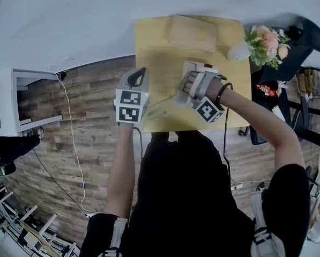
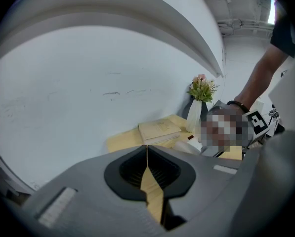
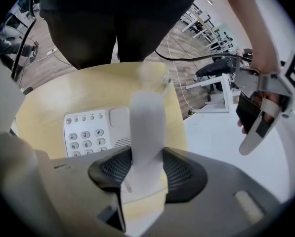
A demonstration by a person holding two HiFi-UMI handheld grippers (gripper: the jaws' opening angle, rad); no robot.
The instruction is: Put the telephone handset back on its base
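My right gripper (image 3: 146, 168) is shut on the white telephone handset (image 3: 147, 122), which stands up between the pads. The white telephone base (image 3: 90, 132), with its keypad showing, lies on the yellow table just left of and beyond the handset. In the head view the right gripper (image 1: 189, 88) hovers over the base (image 1: 201, 68) near the table's middle right. My left gripper (image 1: 140, 73) hangs over the table's left edge; its jaws (image 2: 147, 149) are shut with nothing between them.
A closed tan book (image 1: 193, 32) lies at the far side of the small yellow table (image 1: 154, 52), against the white wall. A white vase of flowers (image 1: 261, 42) stands at the far right corner. A cable (image 1: 225, 133) trails off the table's near right edge over the wooden floor.
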